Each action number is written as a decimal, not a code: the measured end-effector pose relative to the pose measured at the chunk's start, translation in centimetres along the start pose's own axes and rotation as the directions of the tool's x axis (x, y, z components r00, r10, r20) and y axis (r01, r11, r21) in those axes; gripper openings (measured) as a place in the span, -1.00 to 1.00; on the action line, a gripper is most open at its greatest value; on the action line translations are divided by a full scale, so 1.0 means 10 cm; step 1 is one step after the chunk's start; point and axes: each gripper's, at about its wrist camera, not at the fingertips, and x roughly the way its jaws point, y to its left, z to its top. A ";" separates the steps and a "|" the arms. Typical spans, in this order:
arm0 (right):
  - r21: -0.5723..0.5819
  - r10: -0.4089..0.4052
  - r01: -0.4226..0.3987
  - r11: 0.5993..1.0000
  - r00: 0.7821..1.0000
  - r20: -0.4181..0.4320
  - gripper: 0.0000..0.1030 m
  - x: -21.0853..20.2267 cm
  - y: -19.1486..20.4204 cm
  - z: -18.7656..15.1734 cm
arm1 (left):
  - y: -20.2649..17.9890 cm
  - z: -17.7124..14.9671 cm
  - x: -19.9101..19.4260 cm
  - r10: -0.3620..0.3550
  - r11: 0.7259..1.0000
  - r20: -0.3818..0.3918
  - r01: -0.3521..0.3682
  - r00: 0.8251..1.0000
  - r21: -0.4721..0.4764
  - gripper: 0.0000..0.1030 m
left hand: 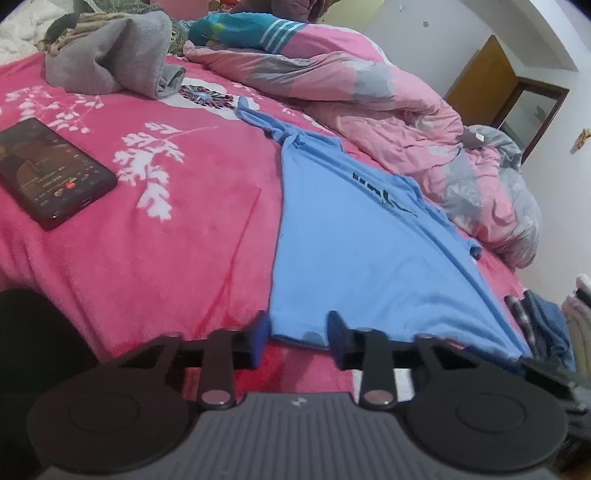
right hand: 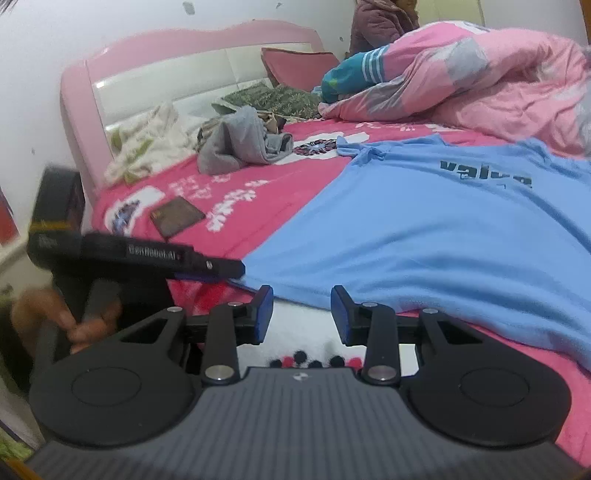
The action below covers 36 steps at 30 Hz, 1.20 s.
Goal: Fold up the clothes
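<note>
- One light blue T-shirt [left hand: 362, 251] lies spread flat on the bed, its hem along the near edge and its collar end toward the headboard [right hand: 199, 48]; dark lettering [right hand: 487, 173] shows on the chest.
- Left gripper [left hand: 298, 334]: jaws parted, the shirt's near hem corner lying between the blue pads, not pinched. In the right wrist view its black body [right hand: 147, 254] reaches in from the left, tip touching that same corner.
- Right gripper [right hand: 302, 314]: jaws parted to about the same width, held at the hem just beside the left one, nothing gripped; white patterned bedding shows between the fingers.
- A hand [right hand: 74, 317] wraps the left gripper's handle, blurred.
- Pink bedspread [left hand: 166, 240] with white leaf prints covers the bed under the shirt.
- Dark phone [left hand: 51, 173], screen lit, lies on the bedspread toward the left edge, well apart from the shirt.
- Grey garment [left hand: 110, 55] sits crumpled beyond the phone, toward the head end.
- Pink and grey quilt [left hand: 388, 96] is bunched along the far side, touching the shirt's far edge.
- Teal item with white stripes [left hand: 251, 31] rests on top of the quilt.
- Green-patterned pillows [right hand: 273, 98] and a white-and-green cloth [right hand: 147, 147] lie against the headboard.
- Dark folded clothes [left hand: 543, 325] sit at the bed's near right corner.
</note>
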 end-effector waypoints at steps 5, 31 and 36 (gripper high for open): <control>-0.104 -0.025 0.022 0.994 0.999 -0.026 -0.35 0.15 0.20 -0.10 | 0.11 0.06 -0.01 -0.077 0.994 0.003 0.077 0.997 -0.079 -0.88; -0.522 -0.173 0.198 0.829 0.980 0.096 -0.95 0.78 0.92 -0.13 | 0.67 0.22 0.16 -0.352 0.823 0.004 0.312 0.936 -0.475 -0.05; -0.488 -0.164 0.196 0.851 0.981 0.108 -0.95 0.76 0.89 -0.09 | 0.70 0.24 0.32 -0.373 0.805 -0.033 0.306 0.927 -0.508 0.09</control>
